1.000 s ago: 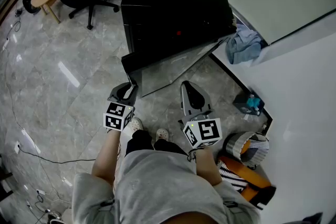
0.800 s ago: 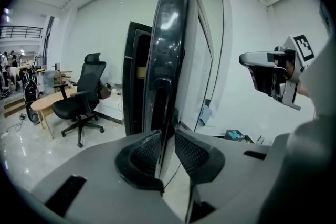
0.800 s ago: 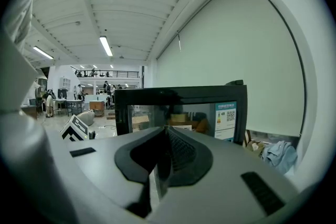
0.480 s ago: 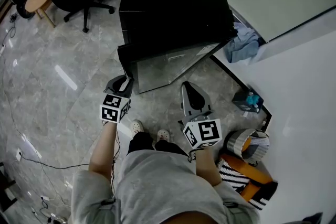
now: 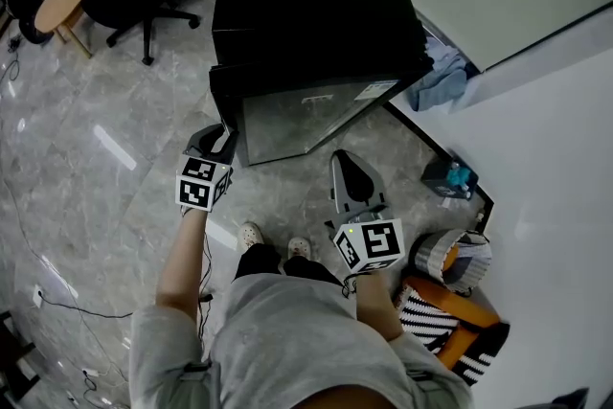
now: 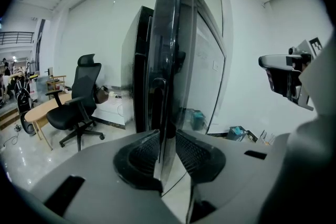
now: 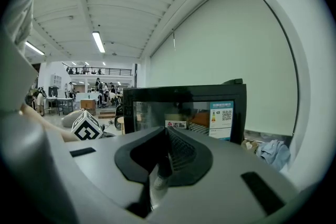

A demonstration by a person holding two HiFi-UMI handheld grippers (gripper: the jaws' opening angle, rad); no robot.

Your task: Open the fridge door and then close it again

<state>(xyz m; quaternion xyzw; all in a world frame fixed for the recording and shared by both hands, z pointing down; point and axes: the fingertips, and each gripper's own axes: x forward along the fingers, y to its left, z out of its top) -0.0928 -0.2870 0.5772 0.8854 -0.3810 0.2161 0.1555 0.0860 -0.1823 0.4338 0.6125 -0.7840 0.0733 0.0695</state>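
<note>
Left gripper [image 5: 213,147] sits at the free edge of the fridge [image 5: 306,5] door [image 5: 302,118], which stands almost shut against the cabinet. The edge runs upright between its jaws, which have just been opening and stand loose around it rather than pinching. Right gripper [image 5: 351,170] hangs apart, to the right of the left one, jaws closed together on nothing, the door's glass front straight ahead of it
</note>
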